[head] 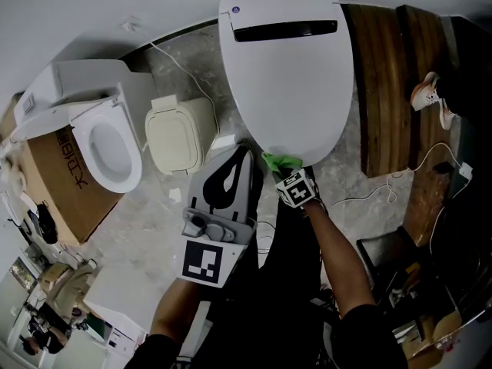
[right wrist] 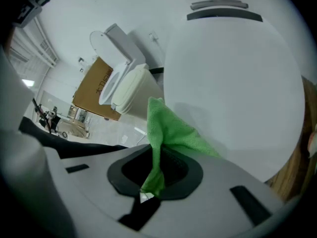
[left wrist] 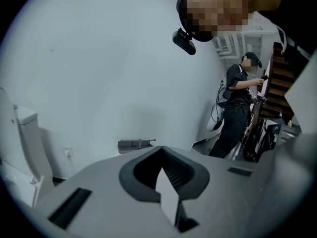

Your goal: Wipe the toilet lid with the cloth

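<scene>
Green microfibre cloth (right wrist: pixel 171 133) at the white oval toilet lid's (head: pixel 288 83) near rim
Grey left gripper (head: pixel 241 158), closed on nothing, hangs beside the rim; right gripper (head: pixel 279 172) pinches the cloth, nearer, the lid's long axis running straight ahead.

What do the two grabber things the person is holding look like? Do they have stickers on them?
Both are smooth, light grey wedges. The left gripper has a black teardrop-shaped hollow and a black-and-white square marker at its back. The right gripper carries a small cube covered in similar markers. The person wears dark sleeves.
</scene>
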`<state>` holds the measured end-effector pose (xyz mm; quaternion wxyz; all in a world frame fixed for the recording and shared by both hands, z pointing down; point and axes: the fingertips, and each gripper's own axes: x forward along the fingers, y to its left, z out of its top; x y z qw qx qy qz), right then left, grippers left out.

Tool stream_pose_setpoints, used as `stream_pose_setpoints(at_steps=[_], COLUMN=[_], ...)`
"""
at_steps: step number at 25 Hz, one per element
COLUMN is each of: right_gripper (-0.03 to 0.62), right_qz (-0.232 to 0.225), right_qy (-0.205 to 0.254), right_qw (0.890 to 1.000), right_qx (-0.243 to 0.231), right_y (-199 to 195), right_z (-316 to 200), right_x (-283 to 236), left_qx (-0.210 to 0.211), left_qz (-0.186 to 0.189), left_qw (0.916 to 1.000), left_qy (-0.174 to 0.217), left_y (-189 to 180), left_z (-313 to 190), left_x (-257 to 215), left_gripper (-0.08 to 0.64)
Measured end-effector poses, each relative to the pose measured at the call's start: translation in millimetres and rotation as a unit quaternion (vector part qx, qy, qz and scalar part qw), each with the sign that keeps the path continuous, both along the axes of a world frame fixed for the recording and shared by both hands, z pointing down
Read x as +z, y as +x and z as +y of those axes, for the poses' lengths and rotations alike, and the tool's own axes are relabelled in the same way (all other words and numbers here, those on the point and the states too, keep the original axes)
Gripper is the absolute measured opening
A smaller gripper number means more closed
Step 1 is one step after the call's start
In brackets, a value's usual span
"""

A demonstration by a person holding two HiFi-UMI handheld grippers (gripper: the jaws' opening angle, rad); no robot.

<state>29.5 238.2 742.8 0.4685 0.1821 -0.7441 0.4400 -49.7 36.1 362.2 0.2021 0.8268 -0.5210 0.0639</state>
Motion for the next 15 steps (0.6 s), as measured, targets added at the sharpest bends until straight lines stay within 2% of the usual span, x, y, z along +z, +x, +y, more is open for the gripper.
stream_pose_setpoints(at_steps=[3,7,9,12,15], right_gripper=[0.046,0.046,0.046,0.046,0.046], right_qz=[-0.046,-0.105,-0.111,-0.109,-0.092], right_qy=[0.031,0.091,0.132,0.184,0.227], right_qw=[0.998,0.987,0.977,0.956,0.939], right_qx=[0.01,0.082,0.125,0.199,0.242], right_y=[-9,5,28,69,105], right_z=[-23,-87,-132,-203,-266], right_x=[-28,-76,-95,-118,-134], left_qx=[-0.007,-0.023,-0.034,-0.052,-0.066], left_qz=[0.0,0.001,0.005,0.007,0.009], left_qw=[1.0,0.9997,0.9994,0.9986,0.9978], left_qy=[0.004,0.004,0.003,0.0,-0.002], left_y=[3,6,6,5,6], left_z=[-4,-10,-14,-20,-25], left_x=[-4,-5,-4,-2,-1], left_gripper=[0.009,0.009,0.009,0.009,0.009])
